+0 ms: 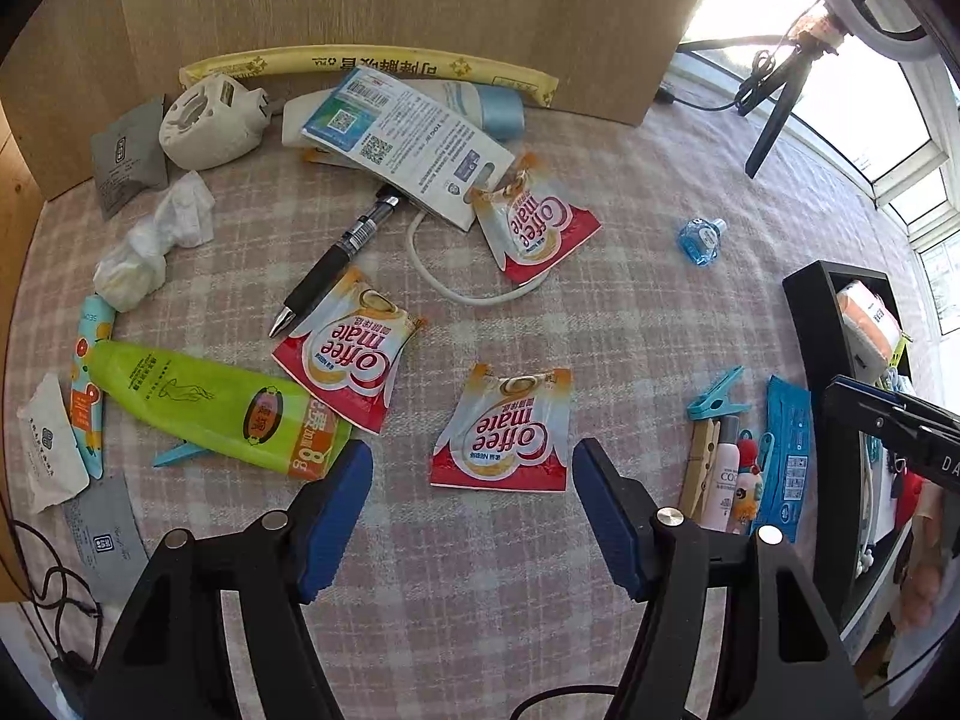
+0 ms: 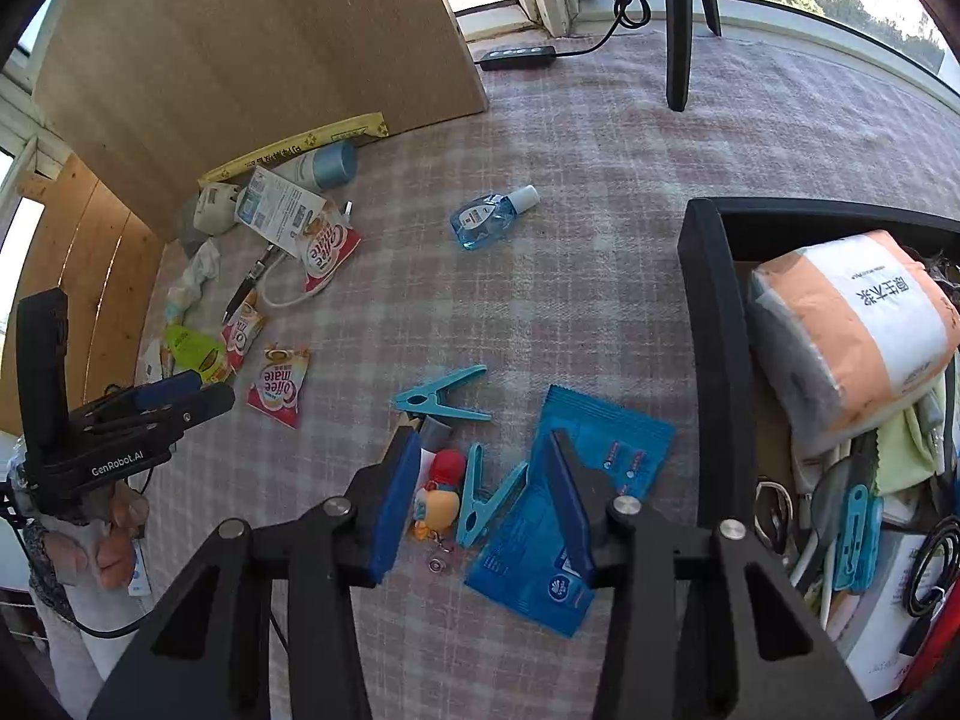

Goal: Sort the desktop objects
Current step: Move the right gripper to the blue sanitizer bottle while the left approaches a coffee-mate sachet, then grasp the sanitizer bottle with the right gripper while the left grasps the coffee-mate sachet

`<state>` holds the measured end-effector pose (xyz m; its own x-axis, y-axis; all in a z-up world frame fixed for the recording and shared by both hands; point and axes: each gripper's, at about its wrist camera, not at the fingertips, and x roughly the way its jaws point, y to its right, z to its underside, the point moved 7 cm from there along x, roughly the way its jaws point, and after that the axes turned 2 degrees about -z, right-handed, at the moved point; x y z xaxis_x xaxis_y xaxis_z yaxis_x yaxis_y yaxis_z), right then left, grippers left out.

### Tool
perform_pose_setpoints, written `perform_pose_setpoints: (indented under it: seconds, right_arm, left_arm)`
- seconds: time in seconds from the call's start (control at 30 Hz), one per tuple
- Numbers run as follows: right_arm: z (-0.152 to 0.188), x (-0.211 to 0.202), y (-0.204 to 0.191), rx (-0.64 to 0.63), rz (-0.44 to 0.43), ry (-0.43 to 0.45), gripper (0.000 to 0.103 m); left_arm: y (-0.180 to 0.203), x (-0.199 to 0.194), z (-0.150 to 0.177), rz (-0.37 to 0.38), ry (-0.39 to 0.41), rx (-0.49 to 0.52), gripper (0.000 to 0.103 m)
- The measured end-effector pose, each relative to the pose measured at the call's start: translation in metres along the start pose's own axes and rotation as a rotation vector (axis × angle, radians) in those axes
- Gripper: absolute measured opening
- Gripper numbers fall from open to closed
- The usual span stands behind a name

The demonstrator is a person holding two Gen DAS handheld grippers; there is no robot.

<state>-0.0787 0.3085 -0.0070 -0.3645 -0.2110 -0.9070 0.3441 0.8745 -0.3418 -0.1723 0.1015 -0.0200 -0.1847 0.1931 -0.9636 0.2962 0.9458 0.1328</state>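
My left gripper (image 1: 474,468) is open and empty, just in front of a Coffee mate sachet (image 1: 504,429) on the checked cloth. Two more sachets (image 1: 354,351) (image 1: 537,225) lie farther out, beside a black pen (image 1: 336,261). My right gripper (image 2: 480,462) is open and empty above a teal clothespin (image 2: 483,501), a small toy keychain (image 2: 441,498) and a blue wet-wipe pack (image 2: 570,510). Another teal clothespin (image 2: 441,393) lies just beyond. The left gripper also shows in the right wrist view (image 2: 180,396).
A black storage box (image 2: 714,360) at the right holds a tissue roll (image 2: 852,324), cables and clips. A blue bottle (image 2: 489,216) lies mid-table. A green tube (image 1: 210,402), crumpled tissue (image 1: 156,240), a white charger (image 1: 210,120) and a leaflet (image 1: 414,144) lie at the left. A wooden board (image 1: 390,0) stands behind.
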Motion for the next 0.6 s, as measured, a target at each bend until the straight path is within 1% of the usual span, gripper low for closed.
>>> perform_pose_setpoints:
  seconds: [0.1, 0.17, 0.23, 0.3, 0.37, 0.47, 0.53, 0.6]
  right_arm:
    - [-0.020, 0.005, 0.003, -0.007, 0.027, 0.017, 0.041]
    - [-0.035, 0.013, 0.006, 0.001, 0.041, -0.001, 0.041]
    - [-0.050, 0.021, 0.010, 0.046, 0.055, -0.014, 0.042]
    - [-0.066, 0.031, 0.011, 0.082, 0.060, -0.015, 0.042]
    - [-0.081, 0.044, 0.012, 0.121, 0.070, -0.036, 0.043]
    - [-0.095, 0.064, 0.014, 0.197, 0.061, -0.069, 0.043]
    - [-0.102, 0.073, 0.015, 0.241, 0.046, -0.074, 0.043]
    - [-0.108, 0.080, 0.014, 0.265, 0.054, -0.075, 0.043]
  left_arm:
    - [0.003, 0.013, 0.001, -0.012, -0.018, 0.016, 0.066]
    - [0.005, 0.020, 0.001, -0.011, -0.031, 0.018, 0.066]
    - [0.006, 0.025, 0.001, -0.013, -0.035, 0.028, 0.066]
    - [0.007, 0.028, 0.000, -0.016, -0.041, 0.044, 0.063]
    - [0.009, 0.032, 0.000, -0.022, -0.048, 0.066, 0.061]
    - [0.013, 0.034, -0.001, -0.025, -0.048, 0.097, 0.061]
    - [0.017, 0.035, -0.001, -0.023, -0.048, 0.112, 0.061]
    - [0.019, 0.037, -0.003, -0.025, -0.048, 0.121, 0.060]
